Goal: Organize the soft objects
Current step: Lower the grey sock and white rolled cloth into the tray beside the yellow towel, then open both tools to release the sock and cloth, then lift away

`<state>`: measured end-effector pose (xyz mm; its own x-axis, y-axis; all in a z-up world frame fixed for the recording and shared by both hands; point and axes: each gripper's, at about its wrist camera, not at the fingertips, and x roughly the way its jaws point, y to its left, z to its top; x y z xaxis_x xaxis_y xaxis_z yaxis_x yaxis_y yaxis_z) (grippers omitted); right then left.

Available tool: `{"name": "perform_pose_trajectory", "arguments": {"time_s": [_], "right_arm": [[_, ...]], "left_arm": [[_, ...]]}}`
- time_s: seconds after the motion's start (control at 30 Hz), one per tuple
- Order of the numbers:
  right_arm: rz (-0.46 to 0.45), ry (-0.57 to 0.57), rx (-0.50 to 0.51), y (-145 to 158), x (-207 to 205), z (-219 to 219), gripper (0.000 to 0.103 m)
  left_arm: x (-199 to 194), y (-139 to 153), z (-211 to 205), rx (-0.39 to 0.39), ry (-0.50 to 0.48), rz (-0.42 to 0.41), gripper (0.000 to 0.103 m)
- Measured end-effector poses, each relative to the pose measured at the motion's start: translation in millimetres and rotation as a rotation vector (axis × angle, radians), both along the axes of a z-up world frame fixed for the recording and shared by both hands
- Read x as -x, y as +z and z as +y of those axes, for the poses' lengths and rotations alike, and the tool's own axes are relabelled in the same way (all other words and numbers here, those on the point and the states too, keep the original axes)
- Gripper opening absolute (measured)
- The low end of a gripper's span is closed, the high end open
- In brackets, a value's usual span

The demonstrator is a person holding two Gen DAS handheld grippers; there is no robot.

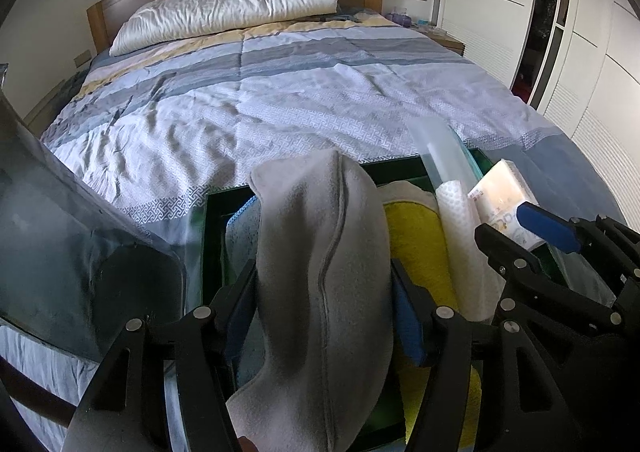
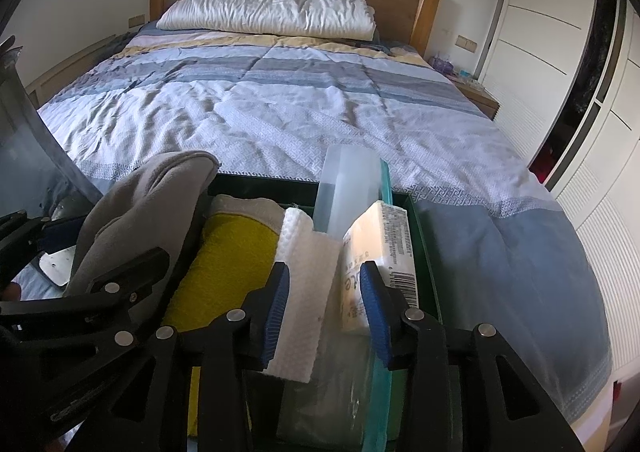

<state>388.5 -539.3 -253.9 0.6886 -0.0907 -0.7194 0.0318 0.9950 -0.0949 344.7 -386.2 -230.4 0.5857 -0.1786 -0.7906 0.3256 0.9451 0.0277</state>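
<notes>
**Grey cloth upright in the box, my left claw around it**

The grey cloth (image 1: 320, 284) stands on end in the left part of the dark green box (image 1: 216, 219), its long axis running straight up out of the box and away from me, its folded top poking above the rim. It sits right between the fingers of my left claw (image 1: 322, 316). The blue pads flank it on both sides, but I cannot tell whether they press it or merely stand beside it (the fleece bulges past them and hides the contact). So the cloth lies dead ahead of that claw, nearer to my left hand than to my right.

To its right, packed side by side, come a yellow towel (image 1: 416, 236), then a white roll (image 2: 304, 284), then a tissue pack (image 2: 384, 252). My right claw (image 2: 326, 312) is spread part way around the roll and pack; its right pad appears to touch the pack, the left sits against the roll, though I cannot say it is squeezing them. A clear bag (image 2: 348, 179) rises behind them.

The box rests at the foot of the bed (image 2: 280, 107), pillow (image 2: 268, 11) far beyond.

My guess: the cloth needs pushing down along its own axis to settle in.
</notes>
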Motion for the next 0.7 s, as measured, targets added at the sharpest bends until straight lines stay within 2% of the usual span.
{"name": "perform_pose_trajectory", "arguments": {"time_s": [0.2,0.33,0.7], "right_arm": [[0.010,0.003,0.000,-2.6,-1.8,0.4,0.043],[0.007,-0.004,0.002,-1.4,-1.3,0.0,0.044],[-0.003,-0.003,0.032,3.2,3.1,2.1,0.047]], "left_arm": [[0.1,2.4,2.8,0.004,0.011,-0.003,0.057],[0.2,5.3,5.4,0.005,0.023,-0.014,0.065],[-0.1,10.3,7.4,0.013,0.029,-0.021,0.066]]}}
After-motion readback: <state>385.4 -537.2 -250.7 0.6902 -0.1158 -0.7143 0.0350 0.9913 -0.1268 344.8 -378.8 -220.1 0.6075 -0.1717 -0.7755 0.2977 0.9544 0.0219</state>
